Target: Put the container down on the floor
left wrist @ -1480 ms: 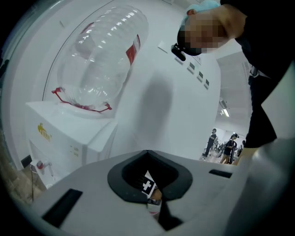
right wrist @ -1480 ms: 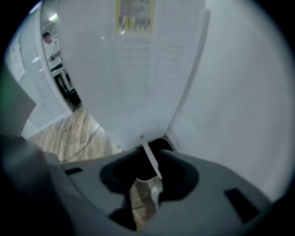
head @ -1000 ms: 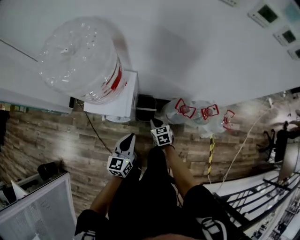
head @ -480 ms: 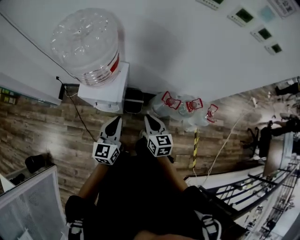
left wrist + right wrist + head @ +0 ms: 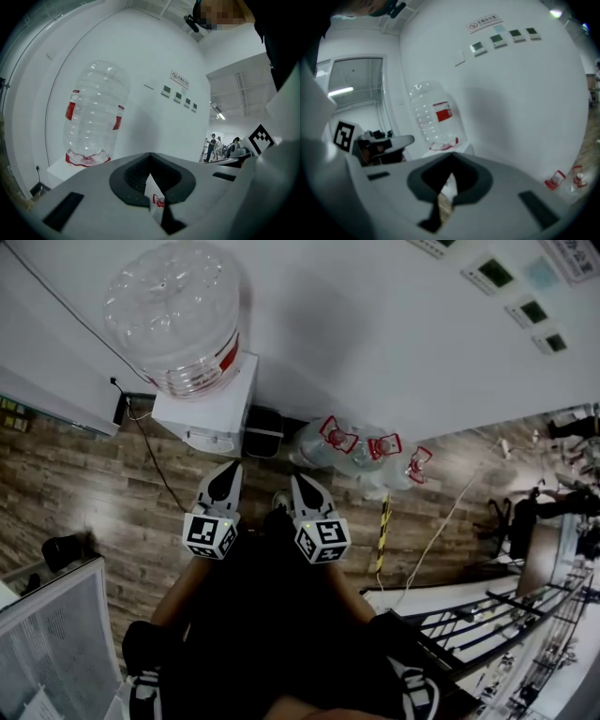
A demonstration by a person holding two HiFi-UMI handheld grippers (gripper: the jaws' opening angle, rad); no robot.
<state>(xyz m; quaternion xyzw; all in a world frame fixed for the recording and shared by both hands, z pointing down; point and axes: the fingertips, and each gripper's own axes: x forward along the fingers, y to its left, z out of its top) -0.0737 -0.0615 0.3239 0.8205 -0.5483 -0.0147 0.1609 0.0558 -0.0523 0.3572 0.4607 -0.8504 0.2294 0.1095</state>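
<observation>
A big clear water bottle [image 5: 173, 315] with a red label stands upside down on a white dispenser [image 5: 211, 413] against the wall. It shows again in the left gripper view [image 5: 93, 112] and the right gripper view [image 5: 433, 117]. Several smaller clear bottles with red caps [image 5: 361, 451] lie on the wooden floor to the dispenser's right. My left gripper [image 5: 229, 472] and right gripper [image 5: 302, 484] are side by side close to my body, pointing at the wall, well short of the bottle. Both are shut with nothing in them.
A black box [image 5: 264, 432] sits between the dispenser and the floor bottles. A cable [image 5: 155, 465] trails over the floor at the left. A yellow-black strip [image 5: 382, 531], a white cord and a black railing [image 5: 487, 615] are at the right, a glass-topped cabinet [image 5: 47, 634] at the lower left.
Both grippers have drawn back toward my body and come side by side. The right one has pulled away from the floor bottles. My view has turned slightly toward the dispenser.
</observation>
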